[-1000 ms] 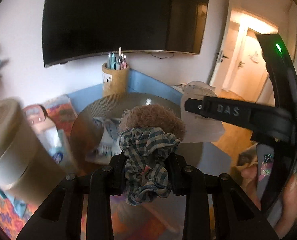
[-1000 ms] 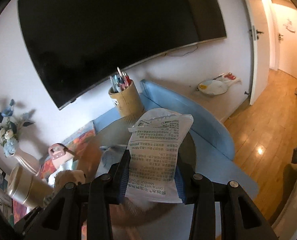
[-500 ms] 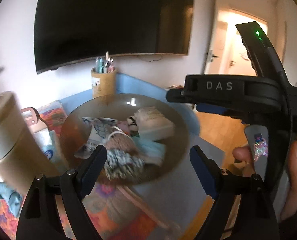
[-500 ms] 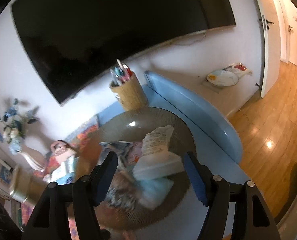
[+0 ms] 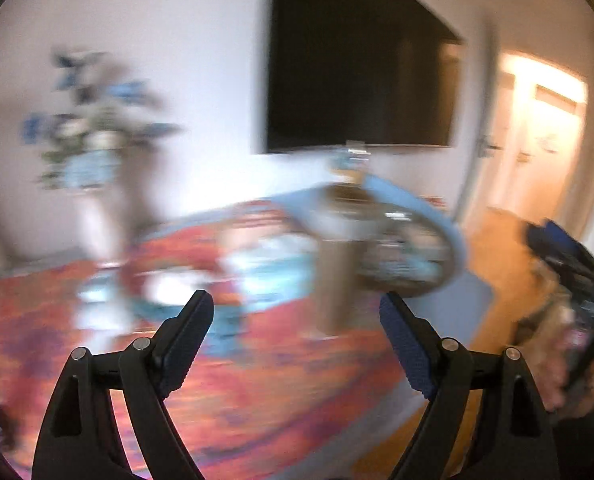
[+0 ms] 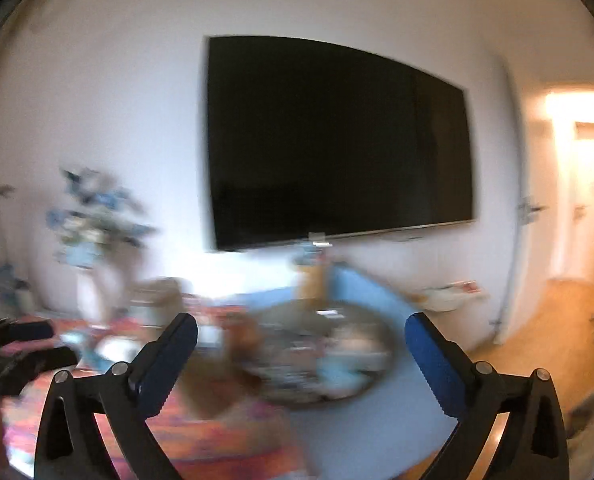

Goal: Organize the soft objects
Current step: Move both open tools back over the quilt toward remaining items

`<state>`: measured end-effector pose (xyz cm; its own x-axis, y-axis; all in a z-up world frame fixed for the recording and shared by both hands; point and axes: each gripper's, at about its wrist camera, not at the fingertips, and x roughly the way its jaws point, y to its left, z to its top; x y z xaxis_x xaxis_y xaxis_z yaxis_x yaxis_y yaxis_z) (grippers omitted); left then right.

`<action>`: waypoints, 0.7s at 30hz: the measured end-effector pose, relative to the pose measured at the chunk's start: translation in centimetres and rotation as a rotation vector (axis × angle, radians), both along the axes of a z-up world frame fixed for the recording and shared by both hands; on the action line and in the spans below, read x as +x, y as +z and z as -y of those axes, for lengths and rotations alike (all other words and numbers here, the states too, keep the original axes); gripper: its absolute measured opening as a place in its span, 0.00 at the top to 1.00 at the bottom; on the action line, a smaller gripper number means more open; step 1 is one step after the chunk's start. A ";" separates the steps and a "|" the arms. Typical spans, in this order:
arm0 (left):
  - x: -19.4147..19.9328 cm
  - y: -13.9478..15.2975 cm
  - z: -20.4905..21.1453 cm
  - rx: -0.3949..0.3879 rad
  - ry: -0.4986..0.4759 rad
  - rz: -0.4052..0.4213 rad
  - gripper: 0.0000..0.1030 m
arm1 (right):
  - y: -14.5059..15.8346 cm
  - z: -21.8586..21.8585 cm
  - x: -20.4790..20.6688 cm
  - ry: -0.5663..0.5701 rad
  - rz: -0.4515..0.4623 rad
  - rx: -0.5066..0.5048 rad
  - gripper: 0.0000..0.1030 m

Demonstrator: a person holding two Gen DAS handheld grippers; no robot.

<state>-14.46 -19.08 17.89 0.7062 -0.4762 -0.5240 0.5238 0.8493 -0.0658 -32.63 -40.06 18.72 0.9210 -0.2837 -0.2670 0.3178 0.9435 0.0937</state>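
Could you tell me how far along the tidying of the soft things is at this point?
Several soft items already lie in the round tray, blurred beyond naming. Nothing is in hand: the left gripper is open and empty, and the right gripper, jaws just opened wider, holds nothing. What remains is too blurred to judge.

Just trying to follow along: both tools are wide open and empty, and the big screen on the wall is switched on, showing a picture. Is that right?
Not quite. The screen is dark, showing no picture, as the right wrist view makes plain. The rest stands: the left tool and right tool are both wide open with nothing between their fingers.
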 end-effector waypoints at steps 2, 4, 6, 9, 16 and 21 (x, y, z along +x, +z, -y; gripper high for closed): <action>1.0 0.9 -4.2 0.026 0.102 0.007 0.18 | 0.4 -1.6 0.7 0.114 -0.003 0.056 0.00; 2.1 1.8 -8.4 0.006 0.189 0.010 0.18 | 0.4 -4.1 2.5 0.252 -0.039 0.100 0.00; 3.3 2.1 -11.5 -0.002 0.247 -0.001 0.18 | 0.1 -6.6 4.1 0.332 -0.059 0.106 0.00; 5.6 0.7 -15.0 0.013 0.322 -0.046 0.17 | -1.5 -11.3 7.6 0.417 -0.137 0.092 0.00; 12.3 -10.0 -18.0 0.037 0.327 -0.288 0.17 | -9.7 -19.3 18.2 0.436 -0.487 -0.023 0.00; 15.9 -13.5 -18.4 -0.022 0.310 -0.367 0.17 | -13.4 -20.2 25.2 0.431 -0.603 -0.023 0.00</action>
<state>1.40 -0.67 4.39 0.5867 -0.2863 -0.7575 0.1849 0.9581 -0.2189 -7.40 -19.82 5.30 0.6473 0.0583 -0.7600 -0.0915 0.9958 -0.0016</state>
